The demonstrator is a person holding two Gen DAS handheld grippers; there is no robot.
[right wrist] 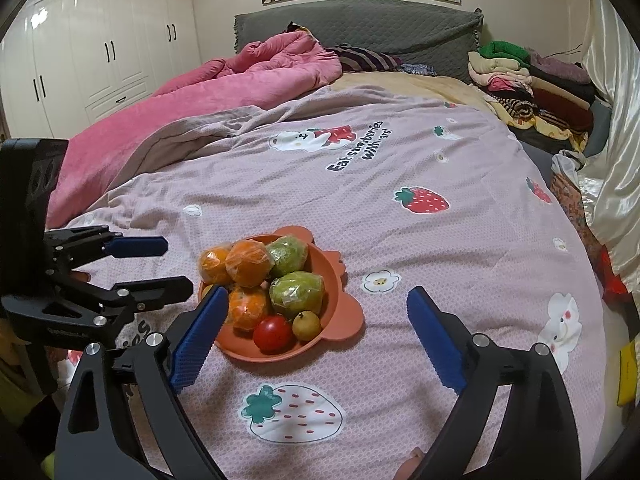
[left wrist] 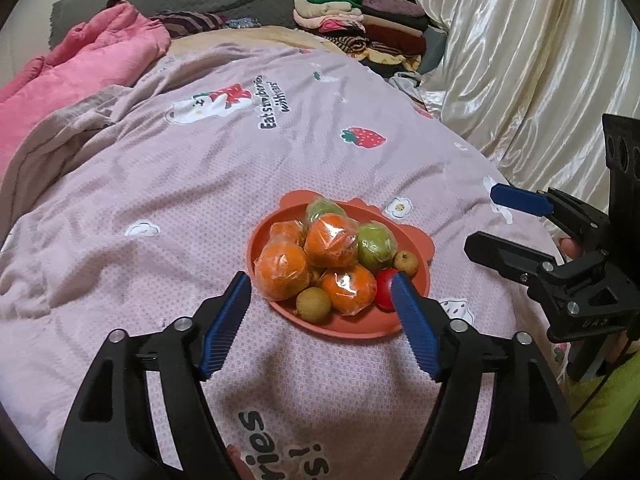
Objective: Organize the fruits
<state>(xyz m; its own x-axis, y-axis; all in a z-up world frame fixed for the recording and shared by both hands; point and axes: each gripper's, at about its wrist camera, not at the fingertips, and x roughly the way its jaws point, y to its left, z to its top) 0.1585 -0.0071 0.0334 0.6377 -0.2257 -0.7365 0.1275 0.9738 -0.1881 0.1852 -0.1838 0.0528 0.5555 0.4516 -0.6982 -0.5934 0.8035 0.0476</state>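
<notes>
An orange bear-eared bowl [left wrist: 340, 326] sits on the pink strawberry bedspread, piled with wrapped oranges [left wrist: 282, 270], wrapped green fruits [left wrist: 376, 246], a red tomato [left wrist: 385, 286] and small brown fruits [left wrist: 314, 305]. My left gripper [left wrist: 320, 290] is open and empty, its fingertips just short of the bowl's near rim. The bowl [right wrist: 344, 312] also shows in the right wrist view, with the tomato [right wrist: 273, 334] at its near edge. My right gripper [right wrist: 316, 304] is open and empty, the bowl by its left finger. Each gripper shows in the other's view, left [right wrist: 160, 264] and right [left wrist: 486, 216].
A pink quilt [right wrist: 200, 96] lies bunched at the far left of the bed. Folded clothes [right wrist: 528, 76] are stacked at the far right by the cream curtain [left wrist: 540, 60]. White wardrobes [right wrist: 100, 52] stand beyond the bed.
</notes>
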